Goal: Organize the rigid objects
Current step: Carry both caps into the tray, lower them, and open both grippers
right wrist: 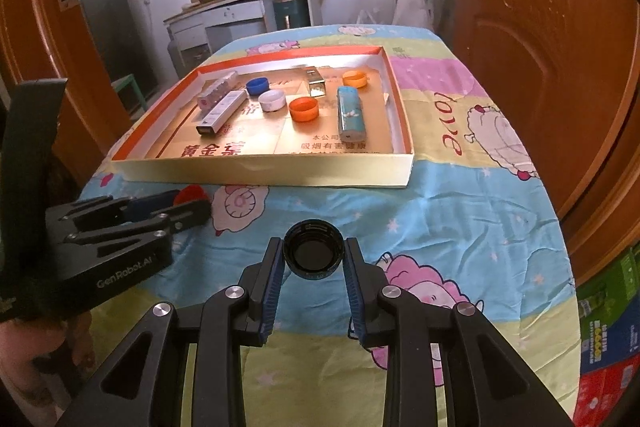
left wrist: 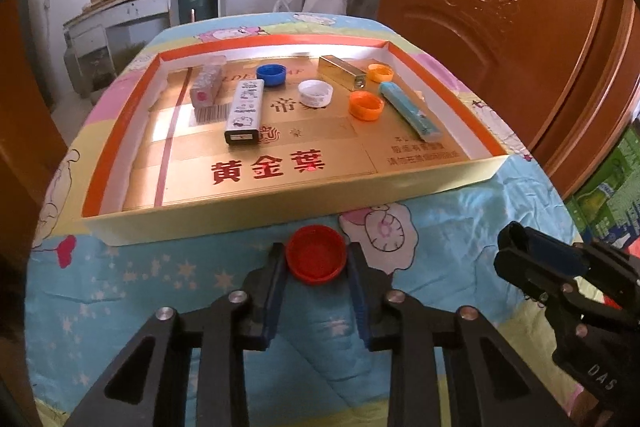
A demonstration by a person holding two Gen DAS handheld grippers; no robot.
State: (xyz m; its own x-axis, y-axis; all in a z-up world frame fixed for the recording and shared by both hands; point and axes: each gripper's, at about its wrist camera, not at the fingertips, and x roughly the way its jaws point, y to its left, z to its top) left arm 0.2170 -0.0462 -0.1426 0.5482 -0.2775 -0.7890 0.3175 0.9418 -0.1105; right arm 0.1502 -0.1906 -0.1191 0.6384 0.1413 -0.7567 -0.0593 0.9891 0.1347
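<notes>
A red bottle cap (left wrist: 316, 259) lies open side up on the cartoon-print cloth, just in front of the tray's near wall (left wrist: 280, 215). My left gripper (left wrist: 315, 255) is shut on it, one pad against each side. In the right wrist view a black cap (right wrist: 314, 253) sits open side up between the pads of my right gripper (right wrist: 314, 255), which is shut on it over the cloth. The right gripper (left wrist: 514, 245) shows at the right edge of the left wrist view. The left gripper (right wrist: 192, 203) and the red cap (right wrist: 191, 193) show at the left of the right wrist view.
The shallow orange-rimmed tray (right wrist: 260, 171) holds a blue cap (left wrist: 272, 74), a white cap (left wrist: 315, 93), two orange caps (left wrist: 365, 107), a gold box (left wrist: 343, 71), a light-blue stick (left wrist: 410, 115) and two small patterned boxes (left wrist: 245, 111). A brown door (left wrist: 500, 27) stands to the right.
</notes>
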